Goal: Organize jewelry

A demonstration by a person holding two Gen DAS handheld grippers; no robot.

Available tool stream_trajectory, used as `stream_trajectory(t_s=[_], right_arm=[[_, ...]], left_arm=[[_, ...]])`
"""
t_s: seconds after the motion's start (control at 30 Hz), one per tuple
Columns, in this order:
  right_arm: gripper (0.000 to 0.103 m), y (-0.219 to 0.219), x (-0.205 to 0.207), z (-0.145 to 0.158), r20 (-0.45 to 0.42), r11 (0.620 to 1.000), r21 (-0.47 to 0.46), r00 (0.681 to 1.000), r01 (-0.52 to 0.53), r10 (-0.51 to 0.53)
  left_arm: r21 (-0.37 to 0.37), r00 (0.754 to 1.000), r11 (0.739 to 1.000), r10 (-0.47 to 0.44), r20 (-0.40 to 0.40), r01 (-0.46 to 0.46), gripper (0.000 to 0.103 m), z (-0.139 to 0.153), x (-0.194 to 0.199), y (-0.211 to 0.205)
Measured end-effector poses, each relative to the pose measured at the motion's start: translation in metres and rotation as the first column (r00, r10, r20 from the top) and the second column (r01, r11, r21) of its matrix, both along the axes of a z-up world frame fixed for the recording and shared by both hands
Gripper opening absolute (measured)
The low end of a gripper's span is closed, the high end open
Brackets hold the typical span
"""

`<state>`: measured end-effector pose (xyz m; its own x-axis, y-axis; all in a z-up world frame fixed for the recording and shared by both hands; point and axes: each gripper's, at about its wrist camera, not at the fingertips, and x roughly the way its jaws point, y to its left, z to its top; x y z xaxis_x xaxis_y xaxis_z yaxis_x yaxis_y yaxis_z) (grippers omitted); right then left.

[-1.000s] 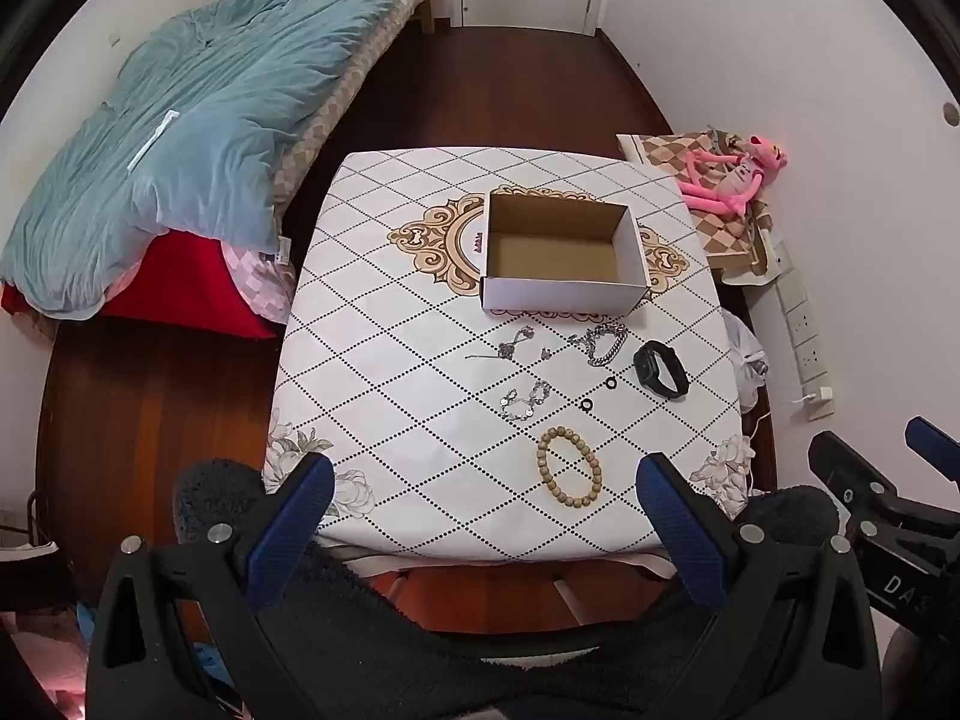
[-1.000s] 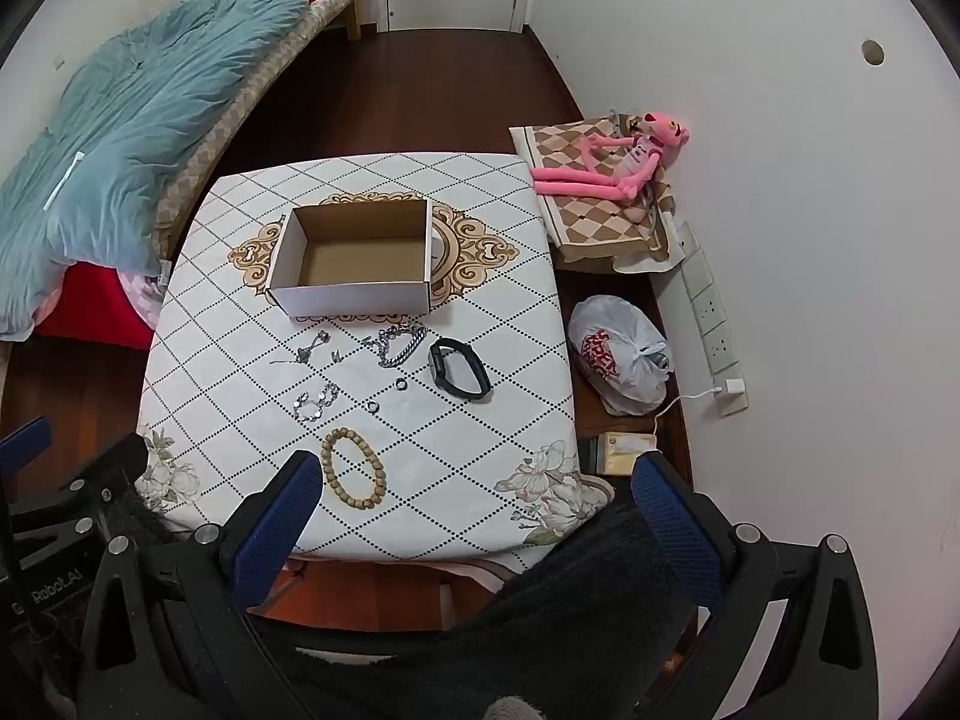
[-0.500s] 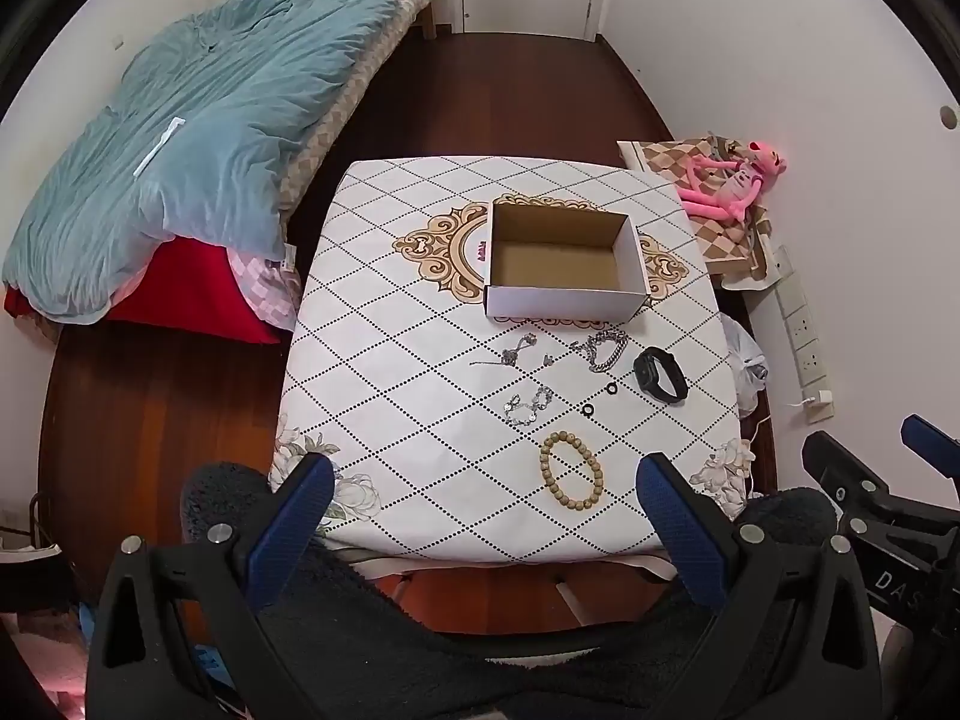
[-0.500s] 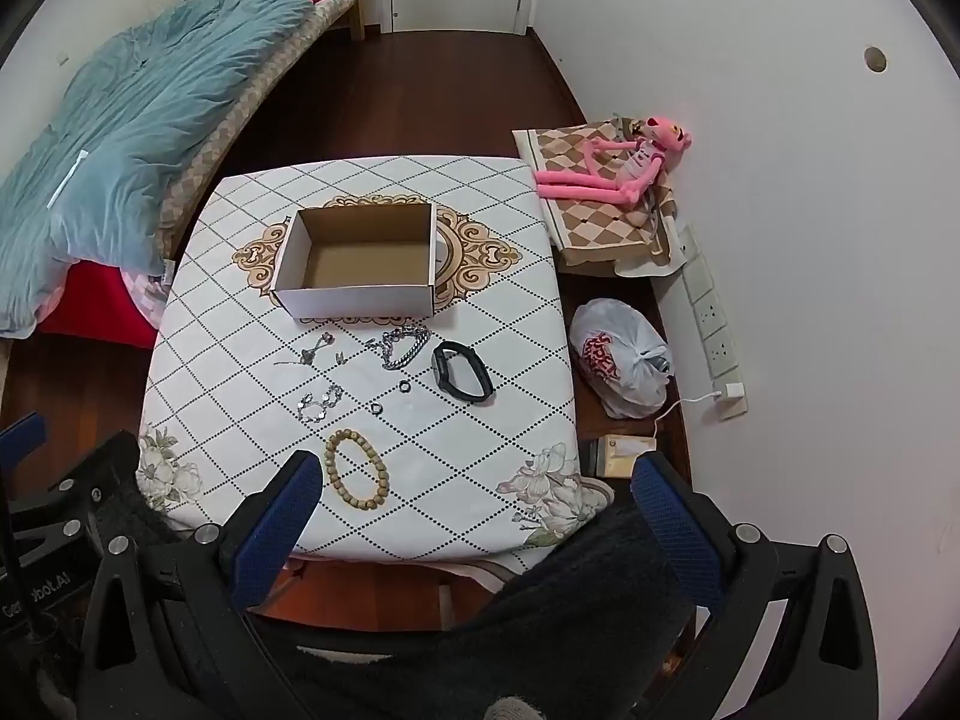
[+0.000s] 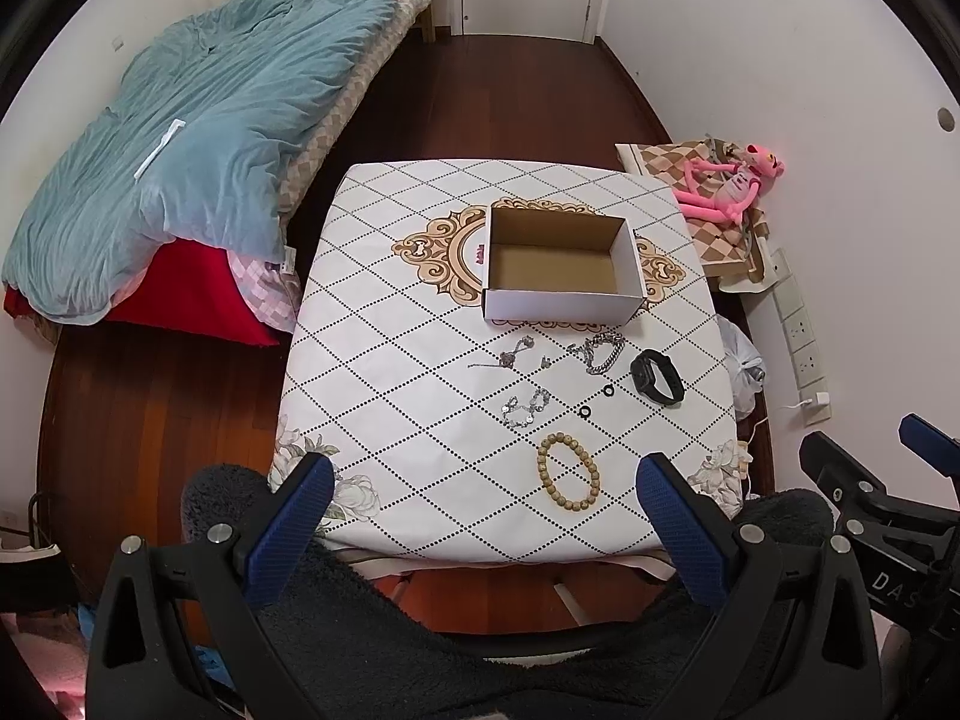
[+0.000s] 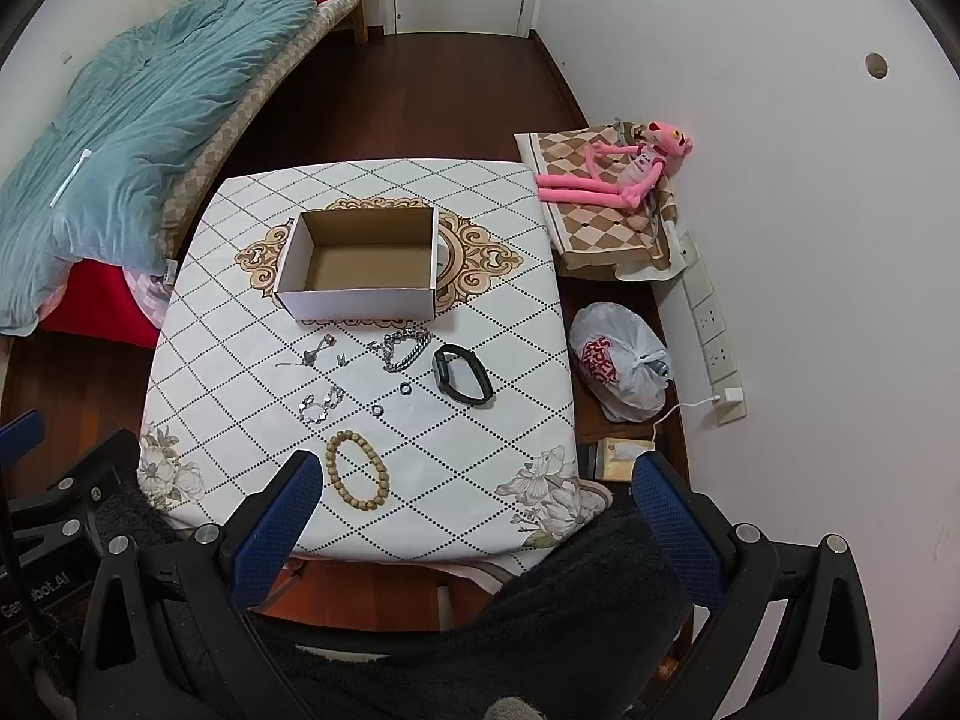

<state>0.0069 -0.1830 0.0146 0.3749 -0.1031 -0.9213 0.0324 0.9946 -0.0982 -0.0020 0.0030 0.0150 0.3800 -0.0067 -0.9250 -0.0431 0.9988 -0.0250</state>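
Observation:
An open empty cardboard box (image 5: pixel 558 267) (image 6: pixel 363 267) stands on the diamond-patterned table (image 5: pixel 390 360) (image 6: pixel 240 330). In front of it lie a wooden bead bracelet (image 5: pixel 569 471) (image 6: pixel 357 468), a black band (image 5: pixel 657 376) (image 6: pixel 462 373), a silver chain bracelet (image 5: pixel 602 352) (image 6: pixel 408 347), smaller silver pieces (image 5: pixel 525 408) (image 6: pixel 321 405) and two small dark rings (image 5: pixel 597 401) (image 6: pixel 391 399). My left gripper (image 5: pixel 483 483) and right gripper (image 6: pixel 474 483) are open and empty, held high above the table's near edge.
A bed with a blue quilt (image 5: pixel 198 120) is at the left. A pink plush toy (image 6: pixel 624 171) lies on a checked cushion at the right wall, with a plastic bag (image 6: pixel 621 369) and wall sockets (image 6: pixel 714 324) below. Dark wooden floor surrounds the table.
Both cameras have drawn slightly back and up, so the table looks a little smaller and farther. The jewelry and box have not moved.

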Motion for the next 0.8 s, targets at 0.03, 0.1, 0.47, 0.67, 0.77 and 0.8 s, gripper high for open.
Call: stream_trajectory(t_s=[0.03,0.1,0.47,0.67,0.77,0.8], right_arm=[[0.103,0.0002,-0.0001,-0.0004,0.001,1.0,0.001,1.0,0.0,0.0],[0.103,0.0009,-0.0001,-0.001,0.001,1.0,-0.003,1.0,-0.002,0.002],[0.103,-0.0006,0.0001,0.0,0.003,1.0,-0.003,1.0,0.002,-0.002],[0.103,-0.0004,0.0005,0.0001,0.003,1.0,-0.002,1.0,0.0,0.0],[0.103,-0.0012,0.0014,0.0027,0.006,1.0,-0.005,1.0,-0.003,0.003],[0.103,-0.0011,0.002,0.0032,0.006,1.0,-0.006,1.0,-0.003,0.003]], left_arm=[[0.001,1.0,1.0,0.001,0.0,-0.001,0.103,0.0004,0.0002,0.0001],[0.001,1.0,1.0,0.002,-0.001,-0.002,0.103,0.0015,0.0007,0.0002],[0.0,1.0,1.0,-0.001,0.004,0.001,0.103,0.0025,-0.0042,-0.0013],[0.001,1.0,1.0,-0.003,0.005,0.003,0.103,-0.0013,-0.0035,0.0],[-0.002,1.0,1.0,-0.001,0.005,0.001,0.103,-0.0009,-0.004,0.0002],[-0.001,1.0,1.0,-0.002,0.005,0.002,0.103,-0.001,-0.0036,0.0002]])
